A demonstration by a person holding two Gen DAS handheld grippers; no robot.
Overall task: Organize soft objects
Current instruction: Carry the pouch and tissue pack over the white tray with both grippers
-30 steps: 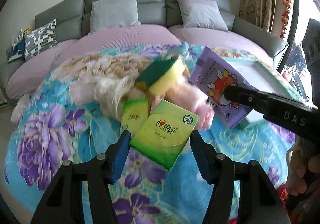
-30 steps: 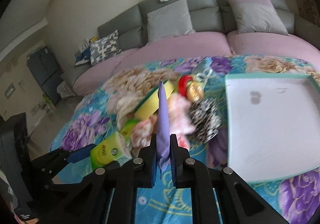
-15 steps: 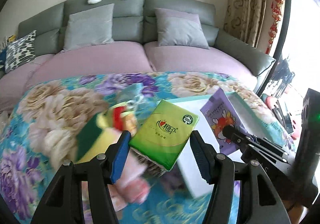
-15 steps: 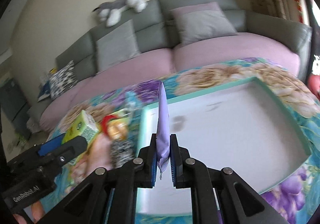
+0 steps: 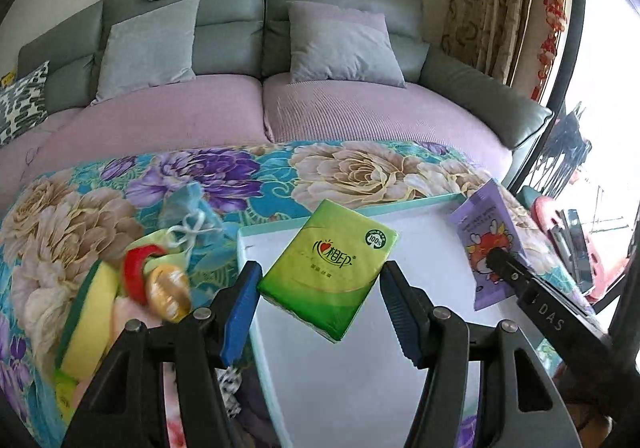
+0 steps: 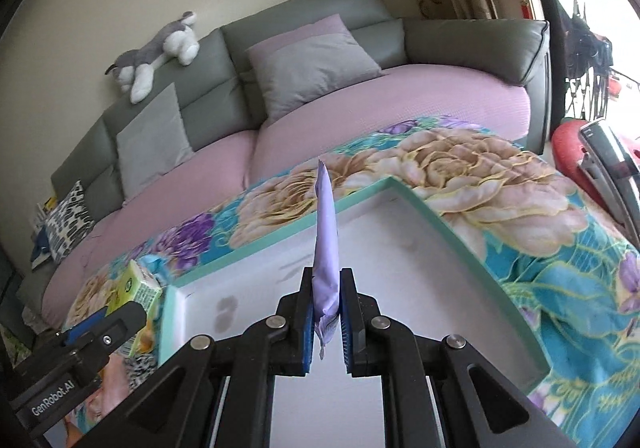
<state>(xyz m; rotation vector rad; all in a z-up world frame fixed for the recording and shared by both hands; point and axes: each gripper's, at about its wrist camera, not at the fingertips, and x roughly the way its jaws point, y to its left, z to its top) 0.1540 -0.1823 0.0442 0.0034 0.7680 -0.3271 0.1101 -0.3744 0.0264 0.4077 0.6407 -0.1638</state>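
Tissue pack (image 5: 329, 268), green, sits mid-frame in your left gripper (image 5: 320, 302), jaws half spread around it, above the white tray (image 5: 360, 388). Your right gripper (image 6: 326, 318) pinches the purple packet (image 6: 326, 248) edge-on, nearly closed, centre frame over that tray's floor.

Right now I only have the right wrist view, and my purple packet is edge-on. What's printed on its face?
Observer: The purple packet in the right gripper shows a red cartoon figure.
Operator: How is the left gripper holding its pack?
Observer: The left gripper clamps the green tissue pack flat between both pads, above the tray.
Operator: What lies left of the tray?
Observer: A yellow-green sponge, a red ring toy and a blue mesh pouch, on the floral cloth.
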